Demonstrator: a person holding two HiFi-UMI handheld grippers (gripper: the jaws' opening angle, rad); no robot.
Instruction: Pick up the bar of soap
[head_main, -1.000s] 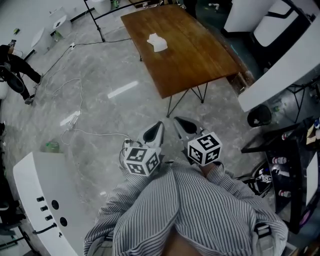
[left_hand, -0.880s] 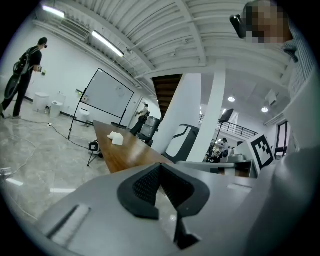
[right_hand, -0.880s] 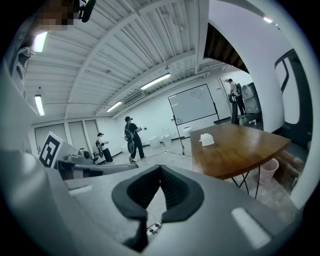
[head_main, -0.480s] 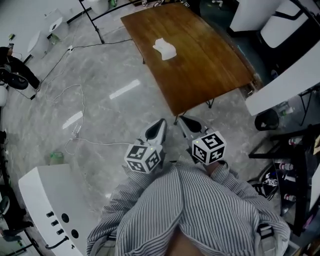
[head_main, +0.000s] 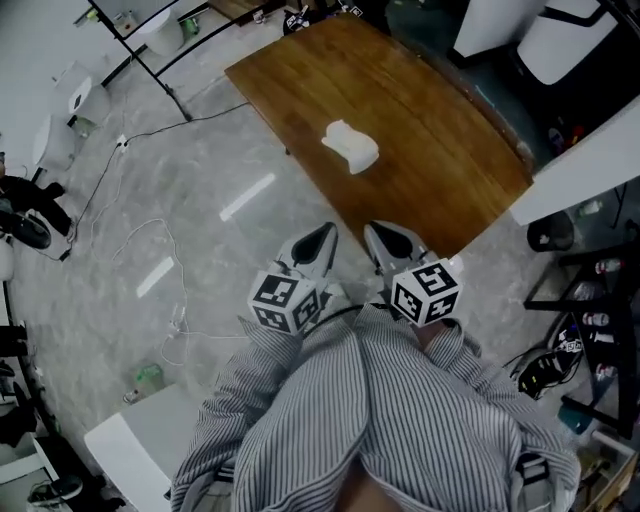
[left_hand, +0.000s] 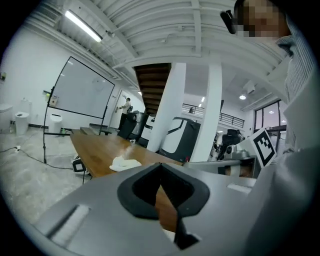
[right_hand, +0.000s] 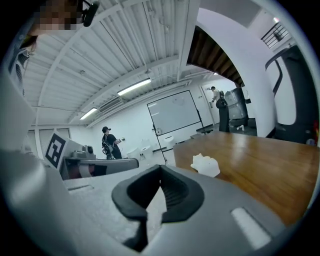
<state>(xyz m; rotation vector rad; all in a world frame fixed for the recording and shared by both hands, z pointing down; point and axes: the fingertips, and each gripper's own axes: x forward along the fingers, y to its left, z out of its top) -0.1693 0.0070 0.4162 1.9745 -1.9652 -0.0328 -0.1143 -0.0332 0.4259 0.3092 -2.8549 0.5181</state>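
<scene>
A white lumpy bar of soap lies alone on the brown wooden table, ahead of both grippers. It also shows in the left gripper view as a pale soap lump and in the right gripper view as the soap near the table's corner. My left gripper and right gripper are held side by side close to the striped shirt, just short of the table's near edge. The left gripper and the right gripper are both shut with nothing between the jaws.
Cables trail over the grey marble floor at the left. A white machine stands at the lower left, a black rack and a white panel at the right. A person stands far off by a whiteboard.
The table and the soap have come nearer and lower in the head view as the person walked toward them. Both grippers stay shut, held the same way before the body.
</scene>
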